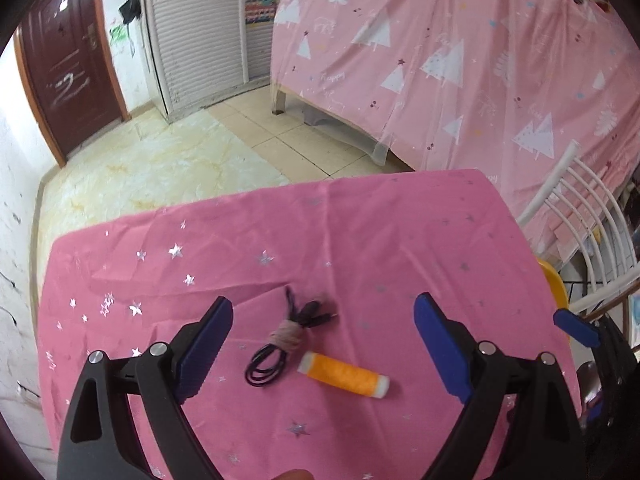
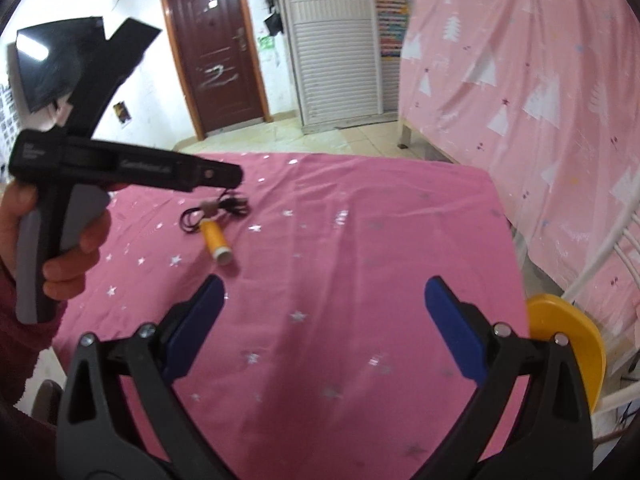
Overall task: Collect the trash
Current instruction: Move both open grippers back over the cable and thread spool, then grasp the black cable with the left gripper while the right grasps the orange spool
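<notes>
On the pink star-printed tablecloth lie an orange thread spool and a bundled black cable tied with a tan band, touching each other. My left gripper hangs over them, open wide, its blue pads on either side and nothing pressed between them. In the right wrist view the spool and cable sit at the table's far left. My right gripper stands open over bare cloth nearer the front, holding nothing. A hand grips the left tool's handle.
A yellow round object sits just past the table's right edge, beside a white slatted chair back. A bed under a pink tree-print sheet stands behind. A tiled floor, a brown door and a white louvred wardrobe lie beyond.
</notes>
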Demonstrator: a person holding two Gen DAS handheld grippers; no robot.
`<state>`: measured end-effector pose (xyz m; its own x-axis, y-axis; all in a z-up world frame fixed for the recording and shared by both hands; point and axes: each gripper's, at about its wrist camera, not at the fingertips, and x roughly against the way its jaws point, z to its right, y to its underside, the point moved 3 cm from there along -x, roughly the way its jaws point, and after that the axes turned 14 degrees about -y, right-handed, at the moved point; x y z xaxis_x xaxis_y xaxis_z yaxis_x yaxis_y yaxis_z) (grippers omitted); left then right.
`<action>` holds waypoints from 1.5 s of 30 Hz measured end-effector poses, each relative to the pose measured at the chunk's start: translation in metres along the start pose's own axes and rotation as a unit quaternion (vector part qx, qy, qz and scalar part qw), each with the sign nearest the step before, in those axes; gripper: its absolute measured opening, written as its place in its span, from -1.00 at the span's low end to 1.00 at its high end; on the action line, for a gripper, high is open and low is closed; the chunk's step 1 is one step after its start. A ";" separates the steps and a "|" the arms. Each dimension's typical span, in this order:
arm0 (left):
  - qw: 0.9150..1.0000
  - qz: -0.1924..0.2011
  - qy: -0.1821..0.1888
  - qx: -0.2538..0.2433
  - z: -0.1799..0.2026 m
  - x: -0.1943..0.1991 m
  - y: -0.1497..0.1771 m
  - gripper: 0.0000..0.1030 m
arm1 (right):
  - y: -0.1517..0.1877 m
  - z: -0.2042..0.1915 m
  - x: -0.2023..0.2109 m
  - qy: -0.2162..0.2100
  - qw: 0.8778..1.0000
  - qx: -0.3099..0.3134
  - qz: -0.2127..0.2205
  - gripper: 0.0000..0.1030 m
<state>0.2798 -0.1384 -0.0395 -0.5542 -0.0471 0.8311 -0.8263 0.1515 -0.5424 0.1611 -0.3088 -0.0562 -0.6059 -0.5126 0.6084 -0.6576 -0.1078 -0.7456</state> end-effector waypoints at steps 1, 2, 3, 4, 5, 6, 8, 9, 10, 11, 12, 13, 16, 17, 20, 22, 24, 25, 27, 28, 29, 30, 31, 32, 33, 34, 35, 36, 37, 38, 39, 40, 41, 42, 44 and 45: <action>1.000 -0.003 0.002 0.003 -0.004 -0.004 0.001 0.66 | 0.000 -0.002 -0.003 -0.002 1.000 0.003 -0.003 0.87; 1.000 -0.005 0.002 0.005 -0.006 -0.007 0.003 0.66 | -0.001 -0.005 -0.006 -0.005 1.000 0.006 -0.006 0.87; 1.000 -0.009 0.003 0.006 -0.008 -0.011 0.005 0.66 | -0.002 -0.008 -0.010 -0.006 1.000 0.009 -0.010 0.87; 1.000 -0.012 0.003 0.008 -0.009 -0.015 0.006 0.66 | -0.003 -0.011 -0.013 -0.006 1.000 0.012 -0.013 0.87; 1.000 -0.014 0.003 0.010 -0.010 -0.017 0.008 0.66 | -0.004 -0.013 -0.016 -0.008 1.000 0.014 -0.015 0.87; 1.000 -0.015 0.000 0.016 -0.012 -0.020 0.009 0.66 | -0.005 -0.015 -0.019 -0.010 1.000 0.015 -0.017 0.87; 1.000 -0.016 0.001 0.026 -0.016 -0.025 0.011 0.66 | -0.007 -0.019 -0.024 -0.016 0.999 0.019 -0.022 0.87; 0.999 -0.017 0.002 0.028 -0.016 -0.027 0.012 0.64 | -0.008 -0.021 -0.027 -0.017 0.999 0.020 -0.025 0.87; 0.999 -0.017 0.001 0.030 -0.017 -0.028 0.013 0.58 | -0.009 -0.023 -0.031 -0.018 0.999 0.023 -0.029 0.87; 0.999 -0.017 0.001 0.030 -0.018 -0.029 0.014 0.54 | -0.010 -0.024 -0.034 -0.018 0.999 0.027 -0.031 0.87; 0.999 -0.019 0.002 0.029 -0.019 -0.030 0.015 0.42 | -0.010 -0.027 -0.036 -0.018 0.999 0.031 -0.033 0.87; 0.999 -0.022 0.005 0.028 -0.019 -0.033 0.016 0.24 | -0.011 -0.031 -0.039 -0.020 0.998 0.037 -0.036 0.87; 0.999 -0.028 0.008 0.024 -0.018 -0.037 0.017 0.06 | -0.013 -0.039 -0.049 -0.025 0.998 0.045 -0.045 0.87; 0.999 -0.027 0.007 0.023 -0.018 -0.038 0.017 0.03 | -0.014 -0.041 -0.051 -0.025 0.997 0.047 -0.047 0.87; 1.000 -0.026 0.008 0.011 -0.015 -0.040 0.020 -0.24 | -0.017 -0.047 -0.061 -0.029 0.997 0.054 -0.056 0.79; 1.000 -0.021 0.003 0.002 -0.013 -0.040 0.022 -0.48 | -0.019 -0.050 -0.067 -0.030 0.996 0.059 -0.062 0.76; 1.000 -0.019 -0.003 0.000 -0.014 -0.038 0.025 -0.69 | -0.020 -0.053 -0.071 -0.029 0.995 0.066 -0.068 0.64; 1.000 -0.019 -0.003 0.003 -0.016 -0.038 0.026 -0.72 | -0.021 -0.054 -0.075 -0.030 0.994 0.069 -0.075 0.58; 1.000 -0.018 -0.006 0.012 -0.022 -0.037 0.027 -0.74 | -0.024 -0.057 -0.080 -0.031 0.993 0.074 -0.081 0.46; 1.000 -0.017 -0.005 0.016 -0.026 -0.036 0.027 -0.74 | -0.025 -0.058 -0.084 -0.033 0.993 0.075 -0.085 0.41; 1.000 -0.017 -0.005 0.022 -0.030 -0.035 0.027 -0.74 | -0.024 -0.060 -0.086 -0.035 0.993 0.076 -0.088 0.39; 0.999 -0.015 -0.004 0.029 -0.035 -0.033 0.026 -0.74 | -0.025 -0.061 -0.090 -0.035 0.992 0.077 -0.092 0.34; 0.999 -0.013 -0.003 0.033 -0.039 -0.031 0.026 -0.74 | -0.025 -0.062 -0.093 -0.035 0.992 0.078 -0.097 0.29; 0.999 -0.012 -0.003 0.035 -0.041 -0.031 0.025 -0.74 | -0.024 -0.063 -0.097 -0.036 0.991 0.080 -0.101 0.26; 0.999 -0.010 -0.004 0.039 -0.046 -0.029 0.026 -0.74 | -0.024 -0.064 -0.101 -0.037 0.990 0.082 -0.107 0.20; 0.999 -0.009 -0.004 0.042 -0.049 -0.028 0.026 -0.74 | -0.024 -0.066 -0.103 -0.036 0.990 0.084 -0.110 0.13; 0.999 -0.009 -0.003 0.044 -0.051 -0.027 0.026 -0.74 | -0.024 -0.067 -0.106 -0.035 0.989 0.086 -0.115 0.11; 0.999 -0.009 -0.002 0.046 -0.055 -0.026 0.027 -0.74 | -0.024 -0.069 -0.110 -0.031 0.988 0.088 -0.120 0.05; 0.999 -0.009 -0.003 0.048 -0.057 -0.025 0.028 -0.74 | -0.024 -0.069 -0.112 -0.028 0.988 0.090 -0.122 0.02; 0.999 -0.010 -0.003 0.051 -0.059 -0.025 0.028 -0.74 | -0.023 -0.072 -0.112 -0.029 0.988 0.090 -0.122 0.00; 0.999 -0.011 -0.003 0.053 -0.062 -0.025 0.029 -0.74 | -0.023 -0.073 -0.113 -0.027 0.988 0.090 -0.123 -0.03; 0.998 -0.011 -0.002 0.054 -0.064 -0.025 0.030 -0.74 | -0.024 -0.073 -0.113 -0.024 0.988 0.089 -0.124 -0.04; 0.998 -0.010 -0.002 0.056 -0.066 -0.024 0.031 -0.74 | -0.024 -0.073 -0.114 -0.023 0.988 0.088 -0.125 -0.06; 0.998 -0.010 -0.002 0.058 -0.068 -0.024 0.032 -0.74 | -0.024 -0.074 -0.115 -0.025 0.988 0.085 -0.126 -0.15; 0.998 -0.011 0.000 0.062 -0.071 -0.023 0.033 -0.74 | -0.024 -0.074 -0.114 -0.025 0.988 0.082 -0.127 -0.37; 0.998 -0.009 0.000 0.063 -0.072 -0.022 0.033 -0.74 | -0.025 -0.075 -0.114 -0.021 0.988 0.080 -0.128 -0.54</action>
<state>0.2714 -0.0616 -0.0668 -0.5384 -0.0496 0.8412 -0.8427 0.0245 -0.5379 0.2129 -0.1841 -0.0868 -0.4082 -0.4852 0.7733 -0.7056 -0.3697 -0.6045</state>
